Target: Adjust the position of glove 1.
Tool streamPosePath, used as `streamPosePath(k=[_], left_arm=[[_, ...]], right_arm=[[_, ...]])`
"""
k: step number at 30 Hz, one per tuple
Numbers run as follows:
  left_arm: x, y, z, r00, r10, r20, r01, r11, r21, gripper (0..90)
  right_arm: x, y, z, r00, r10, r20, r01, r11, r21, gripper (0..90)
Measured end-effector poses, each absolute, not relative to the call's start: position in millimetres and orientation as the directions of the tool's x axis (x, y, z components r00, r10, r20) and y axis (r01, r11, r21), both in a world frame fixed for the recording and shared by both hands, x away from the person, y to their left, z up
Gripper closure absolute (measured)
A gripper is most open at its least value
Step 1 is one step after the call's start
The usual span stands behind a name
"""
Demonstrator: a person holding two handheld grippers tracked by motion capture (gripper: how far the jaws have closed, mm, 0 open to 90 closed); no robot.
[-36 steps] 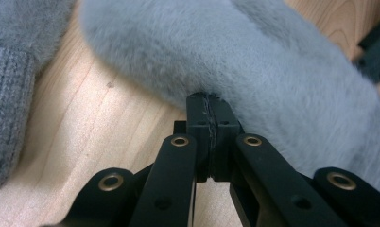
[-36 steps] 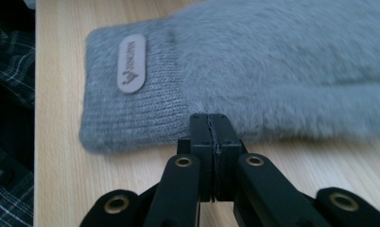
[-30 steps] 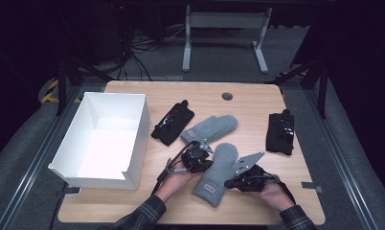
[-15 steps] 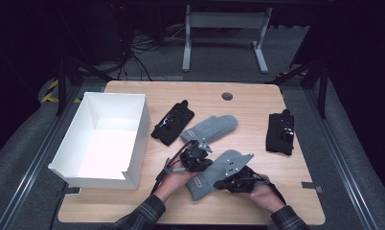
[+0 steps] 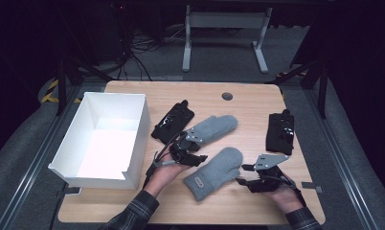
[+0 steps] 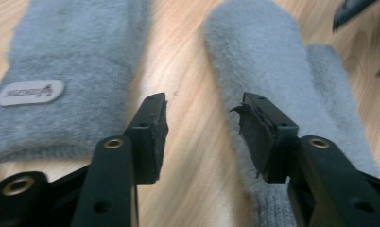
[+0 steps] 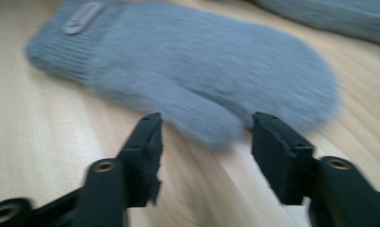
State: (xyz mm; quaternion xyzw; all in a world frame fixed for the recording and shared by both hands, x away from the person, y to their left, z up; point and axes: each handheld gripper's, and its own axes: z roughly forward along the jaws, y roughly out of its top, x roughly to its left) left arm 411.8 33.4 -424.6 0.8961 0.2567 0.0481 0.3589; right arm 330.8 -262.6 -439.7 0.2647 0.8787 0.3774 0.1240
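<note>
Two grey mittens lie mid-bench. Left claw [image 5: 193, 149] hangs spread over the gap between them, the far mitten [image 5: 214, 127] beside one jaw. The near mitten [image 5: 214, 172] runs diagonally, cuff toward the person; the right claw [image 5: 248, 175], spread and empty, faces its thumb side, nearer.

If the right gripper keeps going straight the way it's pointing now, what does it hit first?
Most likely the near grey mitten. The open right gripper points at the mitten's thumb, which lies just ahead, between its fingers. Depth is hard to judge, but nothing else lies in between.
</note>
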Motion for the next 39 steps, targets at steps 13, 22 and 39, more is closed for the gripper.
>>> streamPosePath(k=[13, 22, 39], left_arm=[[445.4, 35.1, -410.1, 0.843, 0.538, -0.028, 0.407, -0.602, 0.687, 41.0], [468.5, 25.7, -417.1, 0.841, 0.541, -0.019, 0.416, -0.623, 0.663, 43.5], [481.8, 14.9, -438.4, 0.848, 0.528, -0.040, 0.438, -0.656, 0.615, 83.5]], right_arm=[[340.6, -327.1, -459.4, -0.632, 0.775, 0.003, 0.528, 0.428, 0.733, 18.5], [345.1, -328.8, -467.4, -0.597, 0.802, -0.026, 0.542, 0.428, 0.723, 15.0], [345.2, -328.0, -469.5, -0.604, 0.797, -0.029, 0.529, 0.427, 0.733, 13.4]])
